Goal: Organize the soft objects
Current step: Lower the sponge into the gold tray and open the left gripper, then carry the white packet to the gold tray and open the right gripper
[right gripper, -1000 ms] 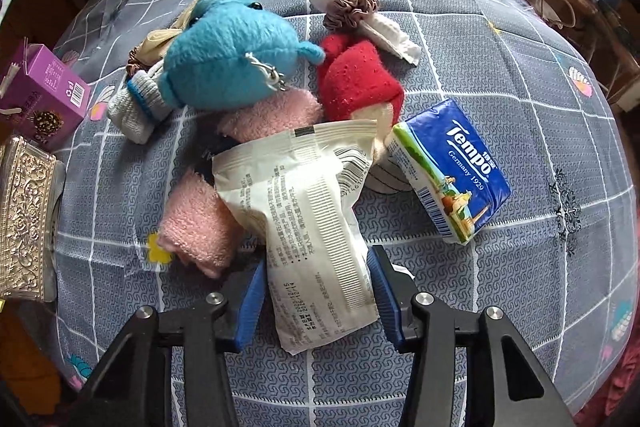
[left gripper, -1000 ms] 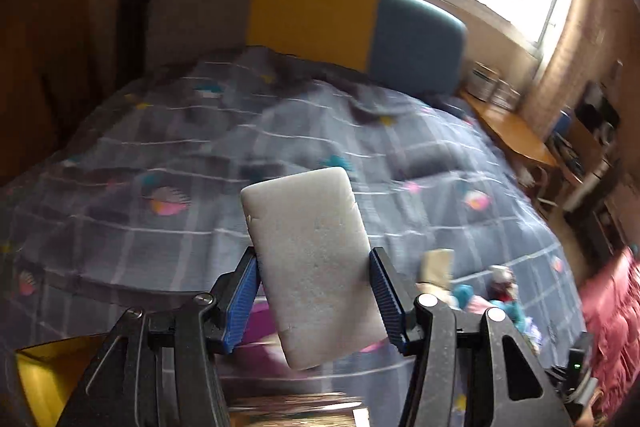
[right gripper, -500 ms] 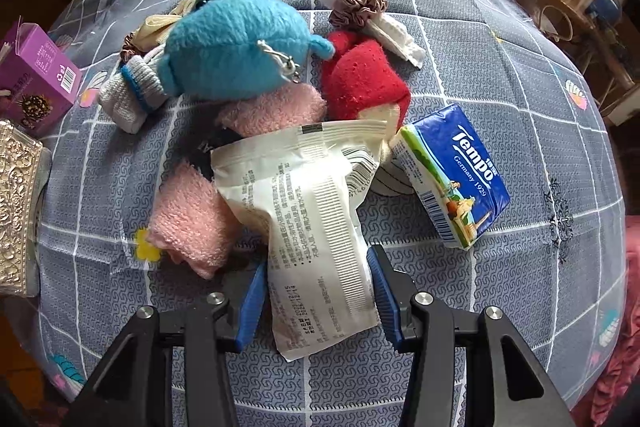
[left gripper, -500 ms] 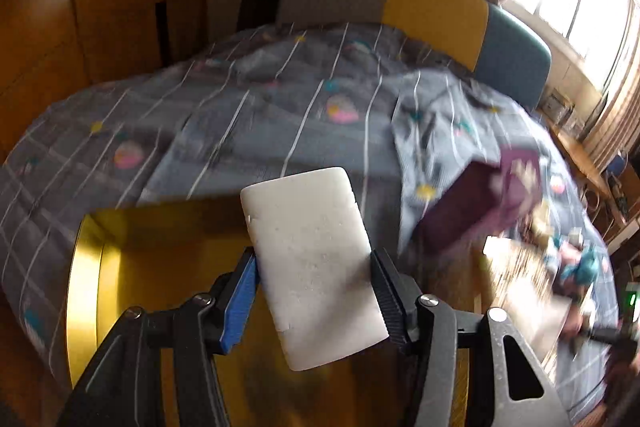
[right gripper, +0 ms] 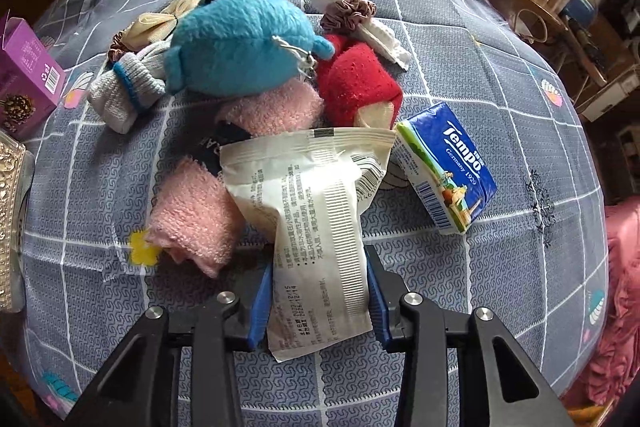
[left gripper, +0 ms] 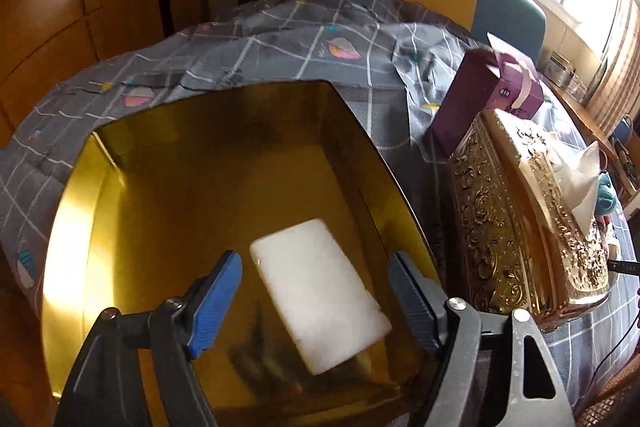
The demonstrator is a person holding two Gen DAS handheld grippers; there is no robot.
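Left wrist view:
- Your left hand-held gripper [left gripper: 316, 291]: jaws opening, spread wide, blue pads clear of everything; nothing grasped.
- White sponge [left gripper: 320, 301]: lies loose, lower centre of the frame, inside the gold box [left gripper: 76, 211], between the pads and touching neither.
- Gold box: open-topped, shiny inner walls, sits on the bed [left gripper: 280, 43]; it fills the centre and left of the frame.
- Ornate gold tissue box [left gripper: 516, 211]: right of the frame, just beside the gold box, a white tissue [left gripper: 580, 183] standing out of its top.
- Purple carton [left gripper: 480, 99]: upper right, behind the tissue box, flap open.

Right wrist view:
- Your right hand-held gripper [right gripper: 318, 295]: jaws closing, clenched on the white packet [right gripper: 316, 203]; both pads press its lower sides.
- White packet: printed plastic, runs from bottom centre up to mid-frame and lies over part of the pink towel [right gripper: 196, 219].
- Blue plush [right gripper: 244, 35]: upper centre, lies on the pile.
- Red plush [right gripper: 356, 87]: just right of the blue one, touching it.
- Rolled sock [right gripper: 124, 87]: left of the blue plush.
- Scrunchie [right gripper: 352, 9]: upper centre-right, on a white cloth [right gripper: 384, 37].
- Tempo tissue pack [right gripper: 448, 167]: right of the packet, on the bed.
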